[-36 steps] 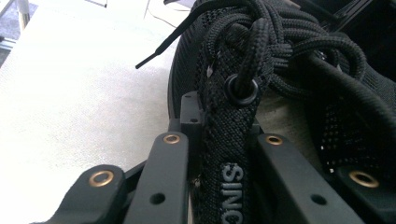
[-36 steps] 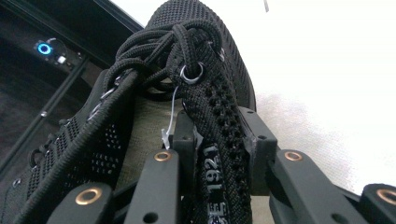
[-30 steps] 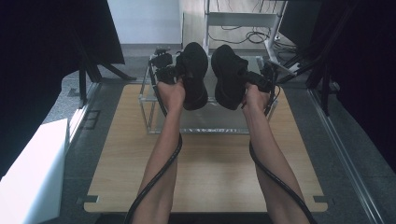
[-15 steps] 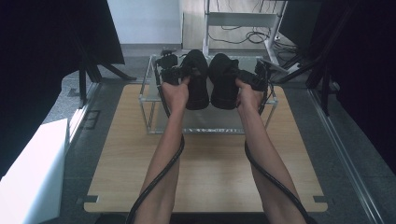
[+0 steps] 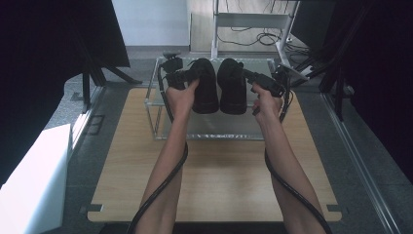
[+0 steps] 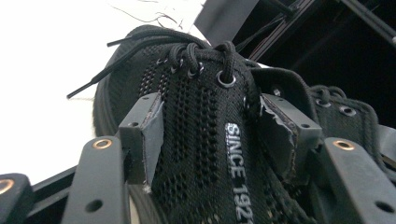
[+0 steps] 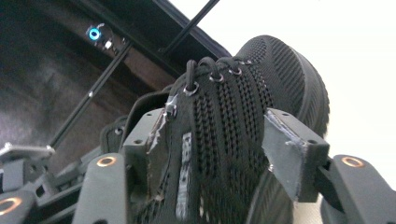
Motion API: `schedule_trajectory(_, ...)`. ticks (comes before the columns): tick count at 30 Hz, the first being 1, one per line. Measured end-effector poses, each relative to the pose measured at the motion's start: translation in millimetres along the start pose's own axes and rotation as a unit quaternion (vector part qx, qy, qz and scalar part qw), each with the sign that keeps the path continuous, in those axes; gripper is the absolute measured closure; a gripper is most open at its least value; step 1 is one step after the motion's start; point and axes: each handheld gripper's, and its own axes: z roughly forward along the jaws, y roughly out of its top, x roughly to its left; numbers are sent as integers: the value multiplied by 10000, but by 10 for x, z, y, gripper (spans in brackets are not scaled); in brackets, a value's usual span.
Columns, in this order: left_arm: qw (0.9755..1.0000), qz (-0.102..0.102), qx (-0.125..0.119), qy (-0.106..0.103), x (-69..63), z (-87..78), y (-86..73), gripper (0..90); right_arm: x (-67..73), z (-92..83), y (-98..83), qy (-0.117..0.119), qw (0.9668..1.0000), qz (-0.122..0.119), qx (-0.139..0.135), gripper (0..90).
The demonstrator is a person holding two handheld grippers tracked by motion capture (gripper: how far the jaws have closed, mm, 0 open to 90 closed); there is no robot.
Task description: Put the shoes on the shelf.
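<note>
Each gripper grasps one black shoe, the left gripper [image 5: 187, 75] the left shoe [image 5: 204, 87] and the right gripper [image 5: 253, 78] the right shoe [image 5: 232, 87], side by side, toes toward the person, over the glass rack [image 5: 160, 131] at the table's [image 5: 214, 180] far edge.

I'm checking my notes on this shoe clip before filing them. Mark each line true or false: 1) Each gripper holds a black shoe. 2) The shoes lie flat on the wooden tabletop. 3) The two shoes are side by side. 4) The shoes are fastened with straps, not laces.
1) True: the left gripper is shut on the left shoe and the right gripper on the right shoe.
2) False: they are at the clear-topped metal rack at the far end of the wooden table.
3) True.
4) False: both have black laces through eyelets.
</note>
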Motion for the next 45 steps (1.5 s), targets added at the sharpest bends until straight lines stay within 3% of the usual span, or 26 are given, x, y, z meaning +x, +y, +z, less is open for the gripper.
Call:
schedule_trajectory(3,9999,9,-67,-110,11,-135,-22,434,31,-93,-13,111,9999,-79,9,435)
schedule_trajectory(8,9992,285,-74,-254,38,-380,-129,465,63,-295,-36,153,9992,-354,59,507)
schedule_trajectory(14,9969,443,-93,-646,96,-565,-383,538,36,-478,-190,589,9975,-354,175,655)
schedule_trajectory(20,9938,428,-197,-1012,141,-708,-672,673,-83,-658,-435,893,9957,-210,105,761)
schedule_trajectory(23,9914,313,-316,-1232,166,-786,-873,758,-156,-748,-570,1049,9943,-165,96,809)
schedule_trajectory(28,9880,170,-476,-1460,163,-833,-1121,892,-170,-837,-801,1344,9907,-183,131,885)
schedule_trajectory(34,9852,249,-407,-1649,80,-803,-1274,897,-105,-759,-1016,1646,9858,-164,303,900)
schedule_trajectory(37,9861,287,-337,-1603,57,-742,-1293,897,-72,-691,-1057,1656,9854,-186,361,900)
schedule_trajectory(42,9887,337,-271,-1437,74,-648,-1294,897,-126,-600,-1086,1462,9885,-180,351,900)
schedule_trajectory(43,9883,330,-287,-1464,88,-631,-1290,897,-147,-591,-1088,1402,9894,-140,359,900)
schedule_trajectory(45,9872,327,-288,-1531,106,-615,-1279,897,-200,-569,-1093,1539,9876,-31,318,900)
